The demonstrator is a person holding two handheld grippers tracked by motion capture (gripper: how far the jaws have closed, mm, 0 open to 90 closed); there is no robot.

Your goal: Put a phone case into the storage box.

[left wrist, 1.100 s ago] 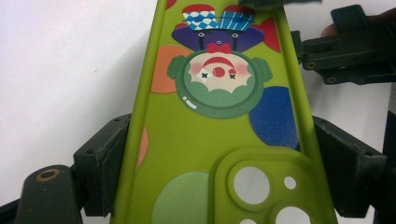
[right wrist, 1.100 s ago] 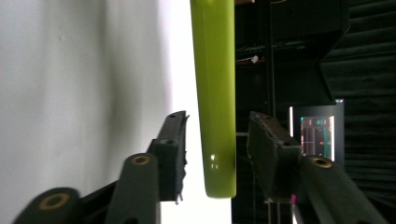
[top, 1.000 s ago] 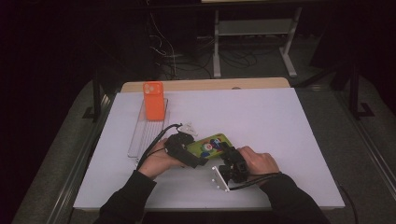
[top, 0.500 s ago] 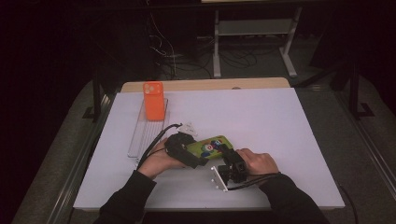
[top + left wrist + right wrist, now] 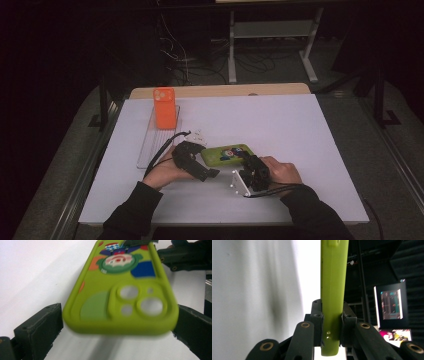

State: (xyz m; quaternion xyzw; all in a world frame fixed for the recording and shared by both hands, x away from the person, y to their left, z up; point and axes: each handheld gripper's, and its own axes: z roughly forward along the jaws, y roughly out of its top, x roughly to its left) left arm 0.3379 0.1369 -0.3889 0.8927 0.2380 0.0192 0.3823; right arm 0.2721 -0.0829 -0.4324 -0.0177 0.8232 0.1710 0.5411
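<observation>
A lime-green phone case (image 5: 227,153) with a cartoon print is held just above the white table (image 5: 300,130), between my two grippers. My right gripper (image 5: 251,165) is shut on its near end; in the right gripper view the jaw pads clamp the case's thin edge (image 5: 332,290), right gripper (image 5: 332,308). My left gripper (image 5: 202,169) stands open at the case's camera-cutout end. In the left gripper view the case (image 5: 122,295) lies between the wide-apart jaws of the left gripper (image 5: 117,325), with a gap at the left jaw. The right gripper (image 5: 182,257) grips the far end.
An orange phone case (image 5: 164,107) stands upright at the far end of a clear tray (image 5: 152,145), left of my left hand. A small white part (image 5: 199,136) lies by the tray. The table's front edge is close below my forearms.
</observation>
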